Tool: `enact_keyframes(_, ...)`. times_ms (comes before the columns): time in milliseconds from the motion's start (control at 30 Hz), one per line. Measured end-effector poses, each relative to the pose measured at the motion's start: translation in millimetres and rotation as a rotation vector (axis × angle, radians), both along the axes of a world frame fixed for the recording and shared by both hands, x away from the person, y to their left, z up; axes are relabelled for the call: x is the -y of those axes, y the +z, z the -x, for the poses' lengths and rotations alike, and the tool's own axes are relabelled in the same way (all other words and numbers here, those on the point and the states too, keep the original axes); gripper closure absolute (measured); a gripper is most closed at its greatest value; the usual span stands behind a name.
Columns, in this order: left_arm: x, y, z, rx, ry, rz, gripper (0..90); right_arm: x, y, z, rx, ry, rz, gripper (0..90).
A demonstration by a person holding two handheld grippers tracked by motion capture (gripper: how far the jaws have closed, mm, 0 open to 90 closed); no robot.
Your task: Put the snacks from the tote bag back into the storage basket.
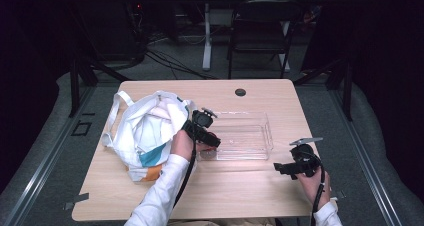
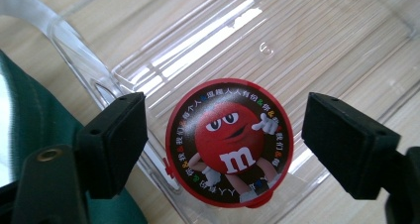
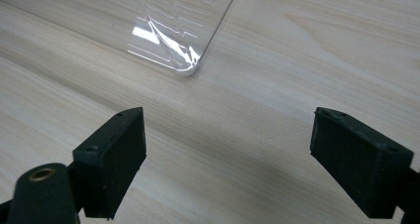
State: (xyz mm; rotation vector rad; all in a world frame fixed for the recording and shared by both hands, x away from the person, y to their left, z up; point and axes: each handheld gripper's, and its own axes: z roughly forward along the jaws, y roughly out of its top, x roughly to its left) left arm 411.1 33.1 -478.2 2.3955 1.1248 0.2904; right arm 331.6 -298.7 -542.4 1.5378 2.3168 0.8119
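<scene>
The round red candy tin (image 2: 229,140), its lid printed with a red cartoon character and a white "m", lies flat on the floor of the clear plastic tray (image 2: 317,45), in the tray corner nearest my left gripper (image 2: 225,135). I see that gripper's two black jaws standing apart on either side of the tin, with clear gaps between the pads and the tin's rim, so it is released, grasping nothing. From above, my left gripper (image 1: 206,135) hangs over the tray's (image 1: 250,117) left end, and a white cloth tote bag (image 1: 145,131) with teal and orange patches lies crumpled just beside that end of the tray. My right gripper (image 1: 286,169) rests off the tray's right near corner, over bare wood; in its own view its jaws are spread wide with nothing between them, the tray's rounded corner (image 3: 190,65) ahead of them. The tray sits near the middle of a light wooden table (image 1: 240,196) with rounded corners and a dark round grommet (image 1: 240,92) beyond the tray. Past the table from the tray, the room is dim: grey floor, a black folding chair (image 1: 260,31), a white desk leg (image 1: 207,36) and loose cables.
</scene>
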Motion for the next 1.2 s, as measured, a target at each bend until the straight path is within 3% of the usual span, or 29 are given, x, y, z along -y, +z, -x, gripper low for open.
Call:
enact_keyframes(367, -15.6, 25.0, 10.3, 0.038, -0.013, 0.029, 9.5, 0.9, 0.7, 4.5, -0.001, -0.006, 0.001, 13.7)
enact_keyframes(533, -33.4, 36.5, 19.9, 0.084, -0.006, 0.022, 2.7, 1.2, 2.7, 8.5, 0.004, -0.017, 0.01, 13.7)
enact_keyframes(667, -44.4, 42.6, 22.2, 0.094, 0.01, 0.018, 1.6, 2.5, 2.7, 8.2, 0.003, -0.022, 0.002, 13.7)
enact_keyframes(767, -63.3, 52.5, 27.8, 0.117, 0.032, 0.014, 1.1, 2.5, 2.9, 8.0, 0.003, -0.025, 0.003, 13.7)
enact_keyframes(833, -69.4, 55.2, 30.0, 0.122, 0.038, 0.023, 0.9, 2.7, 3.0, 8.0, 0.004, -0.026, 0.005, 13.7)
enact_keyframes(867, -82.0, 60.0, 35.3, 0.143, 0.06, 0.042, 0.8, 2.6, 3.0, 8.0, 0.004, -0.026, 0.006, 13.7)
enact_keyframes(900, -82.0, 60.0, 35.3, 0.143, 0.06, 0.042, 0.8, 2.8, 3.0, 7.9, 0.003, -0.027, 0.007, 13.7)
enact_keyframes(967, -101.0, 64.9, 42.8, 0.167, 0.085, 0.046, 0.6, 2.5, 3.1, 7.9, 0.002, -0.027, 0.008, 13.7)
enact_keyframes(1067, -113.5, 66.5, 48.2, 0.178, 0.109, 0.048, 0.6, 1.9, 3.5, 8.3, 0.004, -0.025, 0.009, 13.8)
enact_keyframes(1100, -126.6, 68.4, 54.0, 0.195, 0.126, 0.049, 0.6, 1.4, 3.5, 8.4, 0.005, -0.03, 0.011, 14.0)
enact_keyframes(1167, -132.8, 69.0, 56.9, 0.2, 0.138, 0.045, 0.4, 1.5, 3.3, 8.2, 0.004, -0.03, 0.012, 14.0)
enact_keyframes(1200, -146.4, 70.6, 62.8, 0.207, 0.156, 0.055, 0.3, 1.8, 3.4, 8.0, 0.002, -0.029, 0.014, 14.0)
